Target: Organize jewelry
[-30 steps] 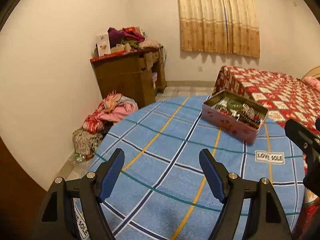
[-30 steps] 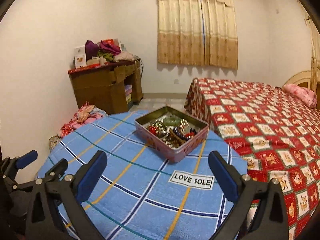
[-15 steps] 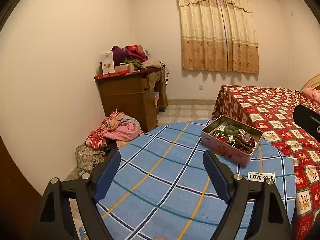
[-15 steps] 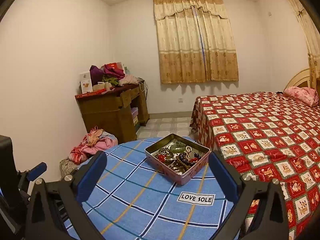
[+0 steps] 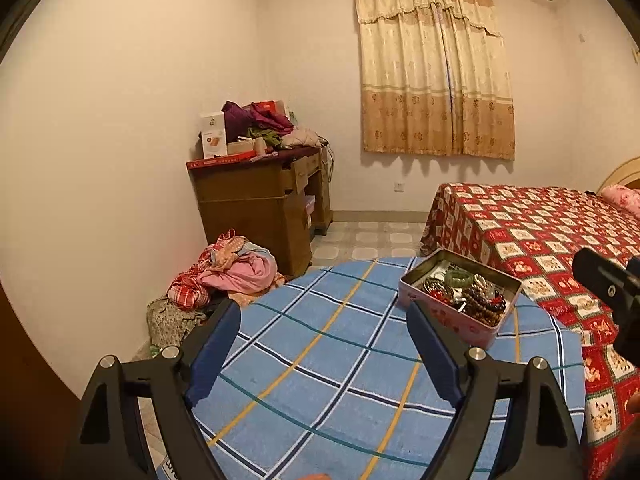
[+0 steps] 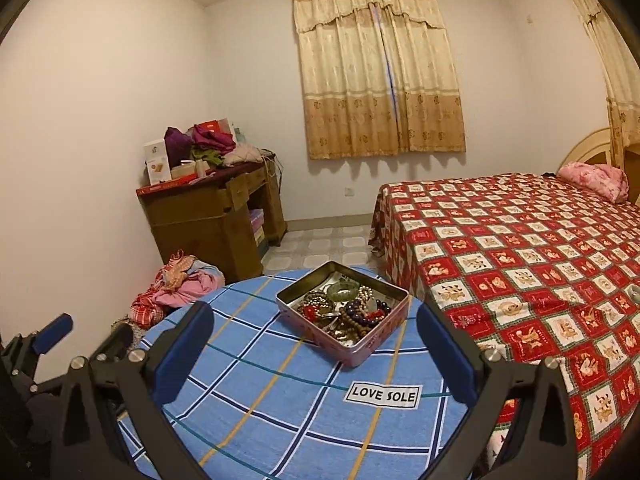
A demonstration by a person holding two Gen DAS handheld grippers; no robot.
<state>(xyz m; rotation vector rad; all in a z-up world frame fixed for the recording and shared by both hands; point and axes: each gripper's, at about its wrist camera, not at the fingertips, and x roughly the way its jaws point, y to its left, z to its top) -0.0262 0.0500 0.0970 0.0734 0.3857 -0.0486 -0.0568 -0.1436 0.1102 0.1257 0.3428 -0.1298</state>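
A pink square tin point(image 5: 486, 326) point(image 6: 312, 334) full of bead bracelets and other jewelry point(image 6: 344, 308) stands open on a round table with a blue plaid cloth point(image 5: 320, 360) point(image 6: 280, 400). My left gripper point(image 5: 324, 348) is open and empty, above the table's near side, left of the tin. My right gripper point(image 6: 312, 352) is open and empty, held back from the tin, which sits between its fingers in the right wrist view. The right gripper's body shows at the right edge of the left wrist view point(image 5: 608, 292).
A bed with a red patterned cover point(image 6: 520, 240) stands right of the table. A wooden desk piled with clothes and boxes point(image 6: 212, 208) stands at the back left wall, with a heap of clothes point(image 6: 176, 288) on the floor before it. A "LOVE SOLE" label point(image 6: 384, 394) is on the cloth.
Both grippers have risen and pulled back from the table, so the tin looks smaller and more of the room shows. Both stayed open and empty.
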